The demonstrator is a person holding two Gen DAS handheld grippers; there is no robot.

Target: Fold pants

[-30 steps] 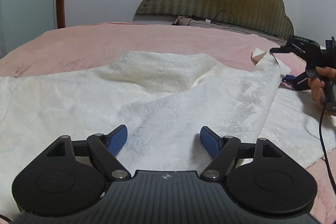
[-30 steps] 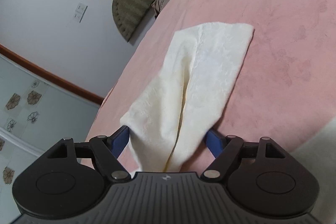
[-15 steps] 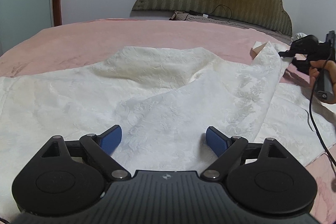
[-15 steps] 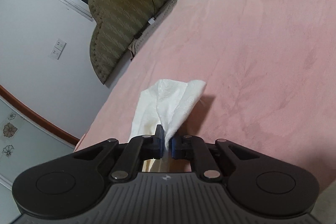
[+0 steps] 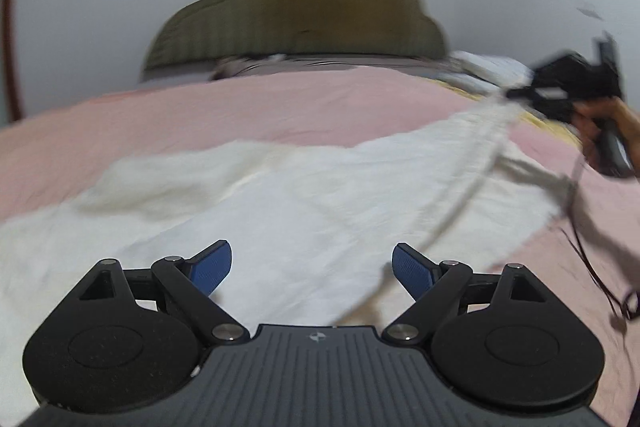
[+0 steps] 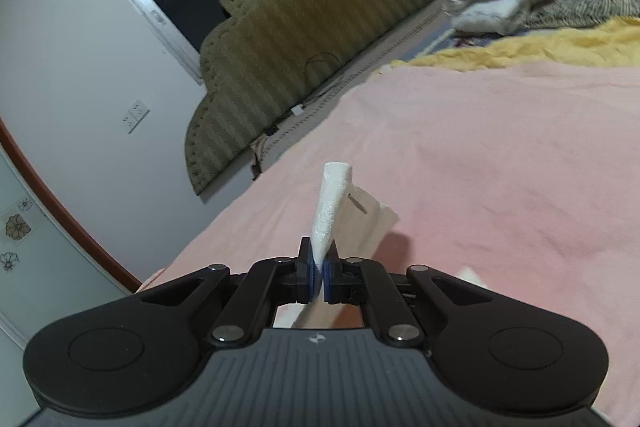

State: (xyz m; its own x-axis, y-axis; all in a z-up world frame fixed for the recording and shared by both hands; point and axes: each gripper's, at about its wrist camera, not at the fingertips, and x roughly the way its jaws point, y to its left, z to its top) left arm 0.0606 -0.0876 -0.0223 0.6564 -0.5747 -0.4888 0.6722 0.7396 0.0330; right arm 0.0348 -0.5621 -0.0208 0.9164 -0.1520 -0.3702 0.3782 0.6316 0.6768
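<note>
Since a second ago the right gripper (image 6: 319,273) has clamped onto a hem corner of the cream-white patterned fabric pants (image 5: 304,203) and lifted it off the pink bed cover (image 6: 500,167), stretching one leg taut. The rest lies spread on the bed. The left gripper (image 5: 312,265) hovers over the fabric, spread wide, holding nothing.

left jaws wide (right clamped)
</note>
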